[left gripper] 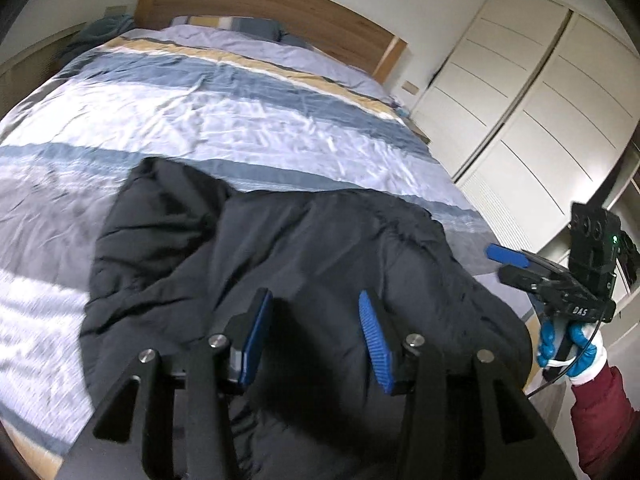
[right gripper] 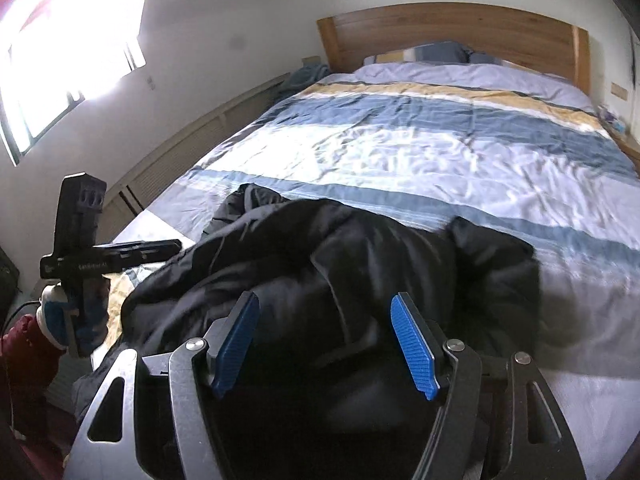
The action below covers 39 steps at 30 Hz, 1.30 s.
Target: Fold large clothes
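Note:
A large black padded jacket (left gripper: 288,248) lies crumpled at the foot of the bed; it also shows in the right wrist view (right gripper: 380,256). My left gripper (left gripper: 316,300) is open with blue pads, hovering above the jacket's near part, holding nothing. My right gripper (right gripper: 324,304) is open above the jacket's near edge, empty. The right gripper also shows in the left wrist view (left gripper: 506,260) at the jacket's right side. The left gripper body shows in the right wrist view at the jacket's left side, its tips hidden by the fabric.
The bed (left gripper: 240,120) has a blue, white and yellow striped duvet and a wooden headboard (left gripper: 260,0). A cream wardrobe (left gripper: 520,100) stands to the right. A bright window (right gripper: 60,40) and a low wall panel (right gripper: 192,136) are to the left.

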### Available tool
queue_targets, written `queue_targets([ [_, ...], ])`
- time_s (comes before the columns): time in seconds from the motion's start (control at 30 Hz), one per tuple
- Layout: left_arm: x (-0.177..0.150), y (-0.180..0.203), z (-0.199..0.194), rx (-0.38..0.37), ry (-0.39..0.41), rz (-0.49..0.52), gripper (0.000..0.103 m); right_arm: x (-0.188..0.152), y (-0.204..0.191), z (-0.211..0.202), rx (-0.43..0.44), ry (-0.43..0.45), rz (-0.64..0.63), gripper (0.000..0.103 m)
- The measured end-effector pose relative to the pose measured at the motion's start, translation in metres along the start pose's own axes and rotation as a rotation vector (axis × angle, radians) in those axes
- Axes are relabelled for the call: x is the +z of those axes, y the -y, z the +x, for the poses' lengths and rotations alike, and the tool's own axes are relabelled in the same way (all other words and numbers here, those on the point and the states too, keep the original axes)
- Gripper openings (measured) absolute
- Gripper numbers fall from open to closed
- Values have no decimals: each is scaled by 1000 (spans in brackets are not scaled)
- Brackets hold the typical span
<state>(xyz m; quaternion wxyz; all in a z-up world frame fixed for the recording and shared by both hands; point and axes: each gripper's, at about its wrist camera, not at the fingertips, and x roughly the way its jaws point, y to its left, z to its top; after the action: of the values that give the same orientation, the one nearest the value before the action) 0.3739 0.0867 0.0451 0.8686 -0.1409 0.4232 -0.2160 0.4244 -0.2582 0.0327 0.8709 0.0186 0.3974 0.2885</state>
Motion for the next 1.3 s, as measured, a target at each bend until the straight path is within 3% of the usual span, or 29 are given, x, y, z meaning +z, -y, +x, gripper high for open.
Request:
queue_targets([
  [0.27, -14, 10, 38, 12, -68, 83, 43, -3, -13, 44, 15, -77, -61, 69],
  [0.43, -49, 7, 52, 57, -95, 121, 43, -42, -2, 59, -14, -156, -70, 70],
  [0.53, -71, 1, 56, 47, -84, 87, 43, -66, 6, 56, -20, -153, -62, 70],
  [0.8, -107, 4, 69, 88, -80, 138, 43, -113, 12, 59, -71, -132, -108, 71],
  [1.07, -103, 5, 76, 113, -118, 145, 43, -114, 15, 65, -99, -137, -71, 70],
  [1.3, -87, 33, 40, 116, -119, 148, 44, -91, -13, 34, -145, -168, -136, 73],
])
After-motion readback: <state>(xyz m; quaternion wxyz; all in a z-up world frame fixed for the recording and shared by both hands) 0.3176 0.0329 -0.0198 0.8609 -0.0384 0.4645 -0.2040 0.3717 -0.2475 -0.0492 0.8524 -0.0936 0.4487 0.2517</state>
